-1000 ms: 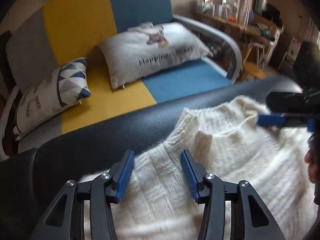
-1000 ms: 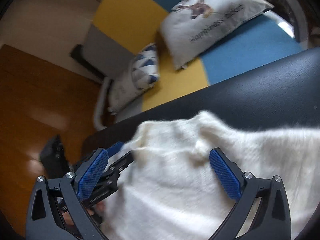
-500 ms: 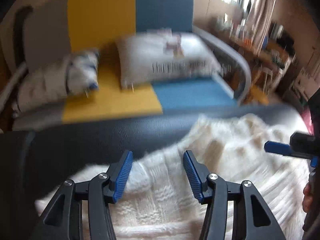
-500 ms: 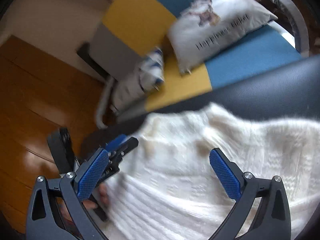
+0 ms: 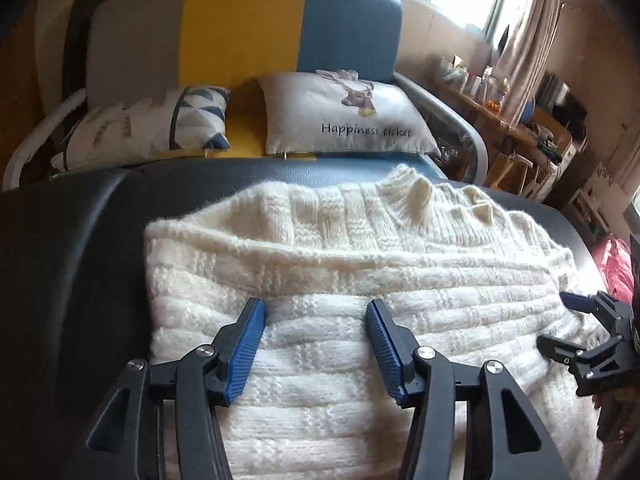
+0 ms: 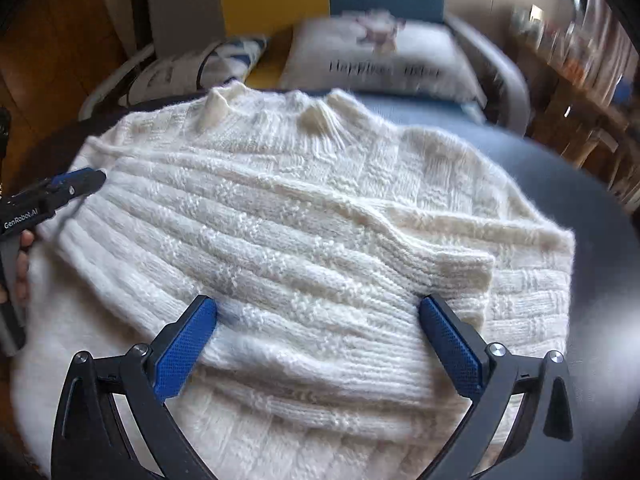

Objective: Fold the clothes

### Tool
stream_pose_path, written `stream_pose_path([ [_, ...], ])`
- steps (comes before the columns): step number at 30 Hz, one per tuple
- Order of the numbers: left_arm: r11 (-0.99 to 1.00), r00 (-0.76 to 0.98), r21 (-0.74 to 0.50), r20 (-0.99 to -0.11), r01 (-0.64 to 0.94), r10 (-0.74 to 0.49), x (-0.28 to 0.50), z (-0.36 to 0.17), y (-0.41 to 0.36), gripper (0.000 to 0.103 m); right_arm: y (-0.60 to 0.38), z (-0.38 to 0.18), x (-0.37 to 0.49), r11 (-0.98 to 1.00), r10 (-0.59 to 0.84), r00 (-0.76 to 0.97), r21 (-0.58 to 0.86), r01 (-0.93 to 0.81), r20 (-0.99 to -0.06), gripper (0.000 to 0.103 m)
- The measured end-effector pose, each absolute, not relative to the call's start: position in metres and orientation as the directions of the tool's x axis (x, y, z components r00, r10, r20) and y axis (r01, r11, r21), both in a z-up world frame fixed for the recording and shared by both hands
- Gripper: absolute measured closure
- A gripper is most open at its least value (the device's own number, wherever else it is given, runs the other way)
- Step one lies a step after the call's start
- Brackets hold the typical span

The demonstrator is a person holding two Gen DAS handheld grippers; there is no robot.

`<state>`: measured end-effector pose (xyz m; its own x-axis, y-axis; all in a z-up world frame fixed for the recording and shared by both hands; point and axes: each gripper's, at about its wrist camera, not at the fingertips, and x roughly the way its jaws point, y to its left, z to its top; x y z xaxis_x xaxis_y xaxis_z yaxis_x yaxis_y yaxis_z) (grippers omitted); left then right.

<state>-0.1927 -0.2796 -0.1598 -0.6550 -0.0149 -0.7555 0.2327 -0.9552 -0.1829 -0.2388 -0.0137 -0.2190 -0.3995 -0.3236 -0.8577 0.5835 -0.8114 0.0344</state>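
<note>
Left wrist view: the left gripper (image 5: 316, 332) hangs over a white knitted sweater (image 5: 360, 264) with its jaws wide and nothing between the pads. The sweater lies spread on a dark padded table (image 5: 80, 248), collar toward the far edge, and a sleeve (image 5: 400, 252) is laid across the body as a thick ridge. The right gripper (image 5: 560, 320) shows at the right border over the sweater's right side, with a hand partly visible behind it. Bare table lies left of the sweater, giving room there. Beyond the far edge stands a sofa (image 5: 240, 32) with two cushions, close to the table; a cluttered shelf (image 5: 520, 120) is well off to the right.

Right wrist view: the right gripper (image 6: 318, 320) likewise stands wide apart above the knit, gripping nothing. The folded sleeve ends in a ribbed cuff (image 6: 464, 268) just ahead of its right pad. The left gripper (image 6: 76, 182) enters at the left border near the sweater's edge. Bare table shows to the right of the garment; its far rim is blurred.

Judgement: one sleeve appears already folded in, and both tools seem to be between grips. The next move likely calls for pinching an edge cleanly, taking one bulky layer without dragging the folded sleeve
</note>
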Motion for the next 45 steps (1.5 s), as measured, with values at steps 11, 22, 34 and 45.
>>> stream_pose_path([
  [11, -0.936, -0.660, -0.255, -0.750, 0.243, 0.033, -0.151, -0.153, -0.291, 0.050, -0.003, -0.213, -0.197, -0.830, -0.349, -0.431, 0.062, 0.554, -0.832, 0.000],
  [22, -0.917, -0.691, -0.396, -0.676, 0.052, 0.254, 0.044, -0.103, -0.266, 0.048, 0.141, -0.159, -0.063, -0.656, -0.715, -0.196, 0.547, 0.520, -0.671, 0.000],
  [34, -0.799, -0.638, -0.561, -0.701, 0.218, 0.319, 0.162, -0.169, -0.267, 0.047, 0.253, -0.228, -0.001, -0.614, -0.786, -0.256, 0.756, 0.226, -0.562, 0.000],
  [45, -0.744, -0.647, -0.645, -0.645, 0.177, 0.405, 0.169, -0.174, -0.268, 0.045, 0.261, -0.238, -0.005, -0.507, -0.857, -0.249, 0.827, 0.244, -0.452, 0.000],
])
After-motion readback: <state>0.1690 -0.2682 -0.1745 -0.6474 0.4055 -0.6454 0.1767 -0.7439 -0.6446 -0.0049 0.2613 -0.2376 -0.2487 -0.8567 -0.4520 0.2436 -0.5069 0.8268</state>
